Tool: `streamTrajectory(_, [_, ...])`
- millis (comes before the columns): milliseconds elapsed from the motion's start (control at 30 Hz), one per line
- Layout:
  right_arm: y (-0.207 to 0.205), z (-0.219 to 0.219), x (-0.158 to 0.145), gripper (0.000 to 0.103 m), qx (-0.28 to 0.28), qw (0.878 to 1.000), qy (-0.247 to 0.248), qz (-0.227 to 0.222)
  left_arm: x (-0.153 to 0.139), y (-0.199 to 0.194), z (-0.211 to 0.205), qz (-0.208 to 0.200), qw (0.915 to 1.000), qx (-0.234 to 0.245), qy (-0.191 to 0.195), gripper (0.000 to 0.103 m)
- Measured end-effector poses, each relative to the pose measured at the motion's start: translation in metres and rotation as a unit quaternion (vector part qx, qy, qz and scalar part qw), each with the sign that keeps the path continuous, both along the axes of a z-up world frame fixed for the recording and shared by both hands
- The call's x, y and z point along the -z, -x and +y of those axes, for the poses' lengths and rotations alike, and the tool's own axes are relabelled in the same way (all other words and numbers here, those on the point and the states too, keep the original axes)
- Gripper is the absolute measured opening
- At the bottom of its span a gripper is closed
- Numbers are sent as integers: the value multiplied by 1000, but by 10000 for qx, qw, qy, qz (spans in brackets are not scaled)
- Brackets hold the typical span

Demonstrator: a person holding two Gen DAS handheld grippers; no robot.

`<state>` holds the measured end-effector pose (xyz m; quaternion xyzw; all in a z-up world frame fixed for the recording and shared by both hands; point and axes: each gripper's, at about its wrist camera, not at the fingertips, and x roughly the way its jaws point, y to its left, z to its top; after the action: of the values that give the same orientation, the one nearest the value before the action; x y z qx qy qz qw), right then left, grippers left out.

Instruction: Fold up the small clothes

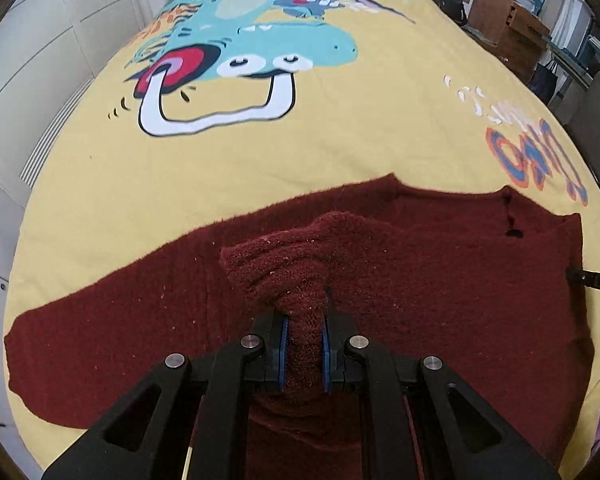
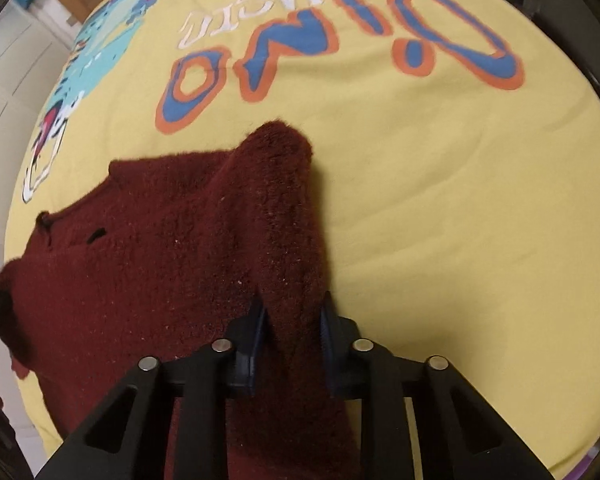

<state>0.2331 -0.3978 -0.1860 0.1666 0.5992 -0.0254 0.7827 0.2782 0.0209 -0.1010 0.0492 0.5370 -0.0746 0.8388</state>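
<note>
Even, soft indoor light with no glare; faint shadow on the yellow bedspread point(image 2: 440, 208) just beside the dark red sweater point(image 2: 148, 264); strong fisheye bending and dark vignette toward frame edges; printed lettering point(image 2: 332, 40) beyond the sweater slightly smeared; nearby knit texture sharp.

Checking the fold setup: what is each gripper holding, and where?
Both hold the sweater: left gripper on a bunched fold, right gripper on its right-hand edge.

Yellow bedspread point(image 1: 340, 132) lies bare beyond the sweater point(image 1: 100, 320); boxes point(image 1: 504, 20) crowd its far right edge.
</note>
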Motion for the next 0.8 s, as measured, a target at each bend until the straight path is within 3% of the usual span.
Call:
streamTrajectory(167, [12, -3, -21, 18, 61, 9986, 443, -289, 11, 2, -2, 79, 9999, 84, 21, 10])
streamTrajectory(333, [10, 2, 1, 18, 24, 9972, 749, -40, 34, 5, -7, 202, 9995, 185, -180, 11])
streamTrajectory(500, [10, 2, 4, 21, 112, 9981, 593, -91, 57, 4, -6, 158, 9987, 240, -412, 16])
streamTrajectory(567, [13, 0, -3, 28, 152, 9983, 529, -180, 54, 4, -5, 72, 9986, 253, -462, 20])
streamTrajectory(600, [15, 0, -8, 30, 174, 9981, 540, -244, 53, 5, -5, 83, 9985, 253, -486, 26])
streamTrajectory(667, [20, 2, -21, 45, 165, 9975, 594, -356, 50, 3, -2, 170, 9982, 163, -545, 35])
streamTrajectory(700, [22, 4, -27, 53, 146, 9971, 618, -422, 48, 3, 1, 206, 9982, 89, -554, 44])
streamTrajectory(733, [25, 8, -36, 67, 95, 9965, 646, -521, 45, 3, 3, 229, 9983, 22, -541, 59])
streamTrajectory(767, [28, 13, -43, 77, 23, 9958, 672, -617, 39, 3, 5, 208, 9988, -10, -446, 66])
streamTrajectory(800, [31, 18, -49, 79, -46, 9951, 696, -698, 33, 4, 8, 160, 9993, -33, -335, 81])
